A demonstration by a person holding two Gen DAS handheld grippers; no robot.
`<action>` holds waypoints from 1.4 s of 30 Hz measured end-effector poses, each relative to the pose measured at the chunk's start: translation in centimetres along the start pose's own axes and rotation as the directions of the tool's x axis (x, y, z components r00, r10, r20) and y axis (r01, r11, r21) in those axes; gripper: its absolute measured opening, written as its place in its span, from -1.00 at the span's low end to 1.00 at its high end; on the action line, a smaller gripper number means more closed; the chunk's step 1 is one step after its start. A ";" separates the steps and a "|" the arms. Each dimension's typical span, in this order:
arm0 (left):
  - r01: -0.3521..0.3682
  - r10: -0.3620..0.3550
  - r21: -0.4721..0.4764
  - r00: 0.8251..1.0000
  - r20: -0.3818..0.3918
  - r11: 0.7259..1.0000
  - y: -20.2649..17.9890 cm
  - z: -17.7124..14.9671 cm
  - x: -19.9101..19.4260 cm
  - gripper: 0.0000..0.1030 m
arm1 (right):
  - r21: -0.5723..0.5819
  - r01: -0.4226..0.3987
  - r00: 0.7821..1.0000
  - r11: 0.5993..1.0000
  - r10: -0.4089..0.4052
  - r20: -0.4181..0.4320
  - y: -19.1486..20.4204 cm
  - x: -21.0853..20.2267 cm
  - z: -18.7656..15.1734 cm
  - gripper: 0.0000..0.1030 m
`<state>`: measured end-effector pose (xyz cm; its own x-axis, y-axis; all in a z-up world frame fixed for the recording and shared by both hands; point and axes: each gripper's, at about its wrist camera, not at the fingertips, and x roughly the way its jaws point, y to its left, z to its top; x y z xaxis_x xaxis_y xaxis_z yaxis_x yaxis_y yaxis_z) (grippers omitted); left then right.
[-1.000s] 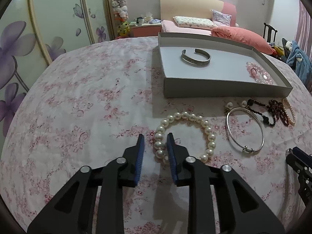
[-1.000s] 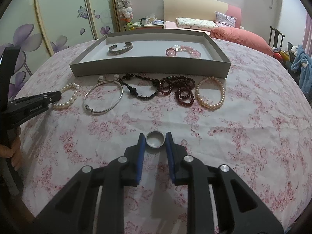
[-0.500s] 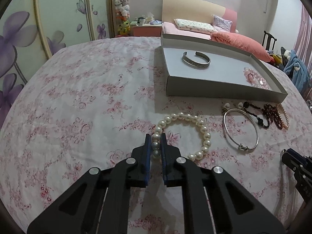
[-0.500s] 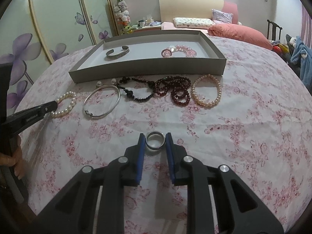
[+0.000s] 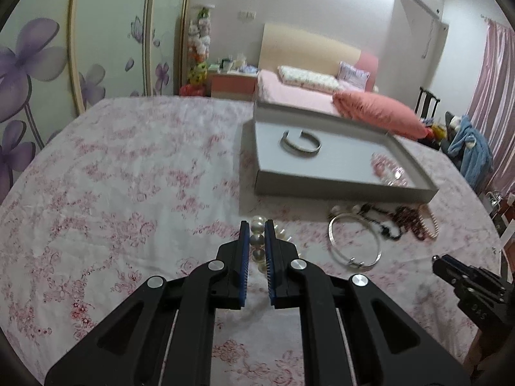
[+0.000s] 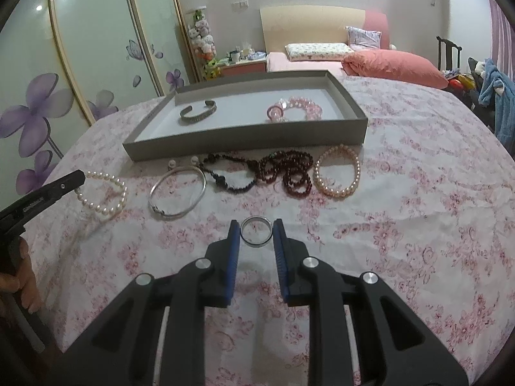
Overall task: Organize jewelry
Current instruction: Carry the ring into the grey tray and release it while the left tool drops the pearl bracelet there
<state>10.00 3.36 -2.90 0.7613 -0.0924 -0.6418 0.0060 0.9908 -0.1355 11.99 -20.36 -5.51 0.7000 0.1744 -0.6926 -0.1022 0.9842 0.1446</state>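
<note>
My left gripper (image 5: 257, 230) is shut on a white pearl bracelet (image 5: 256, 241) and holds it just above the floral cloth; from the right wrist view the bracelet (image 6: 104, 194) hangs from the left gripper (image 6: 80, 177). My right gripper (image 6: 256, 228) is open around a silver ring (image 6: 256, 231) lying on the cloth, its jaws apart from it. A grey tray (image 6: 244, 141) holds a silver cuff (image 6: 198, 114) and a pink bead bracelet (image 6: 296, 109).
In front of the tray lie a silver bangle (image 6: 177, 194), a black bead necklace (image 6: 230, 173), dark red beads (image 6: 289, 170), a pinkish pearl bracelet (image 6: 337, 175) and two small pearl earrings (image 6: 183, 162). A bed (image 6: 354, 58) stands behind the table.
My left gripper closed on the pearl bracelet and lifted it off the cloth, rising and tilting up. My right gripper stayed open around the ring.
</note>
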 end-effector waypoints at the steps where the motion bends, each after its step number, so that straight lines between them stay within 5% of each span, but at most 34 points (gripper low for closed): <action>1: 0.003 -0.003 0.002 1.000 0.016 1.000 -0.2 0.1 -0.3 -0.80 | 0.001 -0.001 1.000 1.000 0.001 0.007 0.0 -0.1 0.1 -0.58; 28: -0.014 -0.006 0.121 0.986 0.165 0.993 -4.9 -0.5 -3.3 -0.80 | -0.036 0.028 0.972 0.999 -0.019 0.233 1.7 -3.7 2.1 -0.58; 42: -0.028 -0.009 0.147 0.969 0.247 0.989 -7.0 0.6 -4.1 -0.80 | -0.046 0.071 0.933 0.996 -0.050 0.356 1.9 -5.5 3.6 -0.58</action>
<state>7.25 -3.17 1.12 0.8977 -0.0745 -0.4343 0.0803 0.9968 -0.0049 10.51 -19.58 1.08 0.9099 0.1023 -0.4020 -0.0843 0.9945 0.0622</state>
